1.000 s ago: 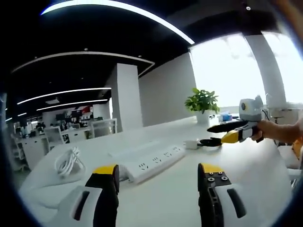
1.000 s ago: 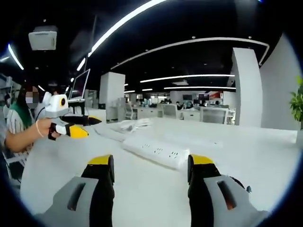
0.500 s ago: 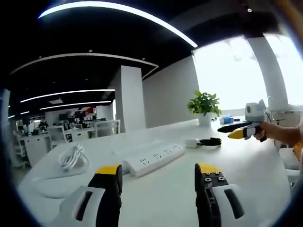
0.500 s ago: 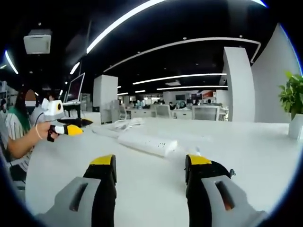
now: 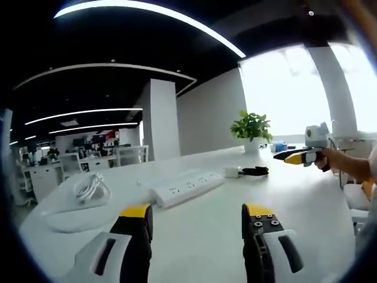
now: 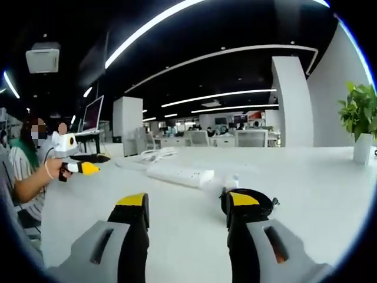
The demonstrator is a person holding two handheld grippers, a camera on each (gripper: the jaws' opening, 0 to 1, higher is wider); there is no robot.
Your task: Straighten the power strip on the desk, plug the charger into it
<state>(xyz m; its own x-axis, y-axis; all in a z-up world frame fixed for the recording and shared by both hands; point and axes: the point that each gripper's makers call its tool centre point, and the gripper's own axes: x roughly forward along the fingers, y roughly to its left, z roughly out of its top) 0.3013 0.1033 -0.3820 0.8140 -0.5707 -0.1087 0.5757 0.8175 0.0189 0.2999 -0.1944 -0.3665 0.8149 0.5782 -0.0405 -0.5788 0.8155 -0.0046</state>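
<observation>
Left gripper view, going left to right: coiled white cable (image 5: 87, 188) on the desk (image 5: 200, 236), then power strip (image 5: 187, 187) lying at a slant mid-desk, charger (image 5: 231, 172) with its black cord (image 5: 254, 171) just past the strip's far end, potted plant (image 5: 252, 131) behind, and far right the right gripper (image 5: 296, 156) in a hand, now pulled further off from the charger than a second ago. Left gripper (image 5: 194, 227) jaws wide apart, holding nothing, sitting further back from the strip than before. Right gripper view: left gripper (image 6: 88, 164) held off at the left, strip (image 6: 179, 174) mid-desk, right gripper (image 6: 188, 215) spread wide with nothing between the jaws, cord coil peeking behind its right jaw.
</observation>
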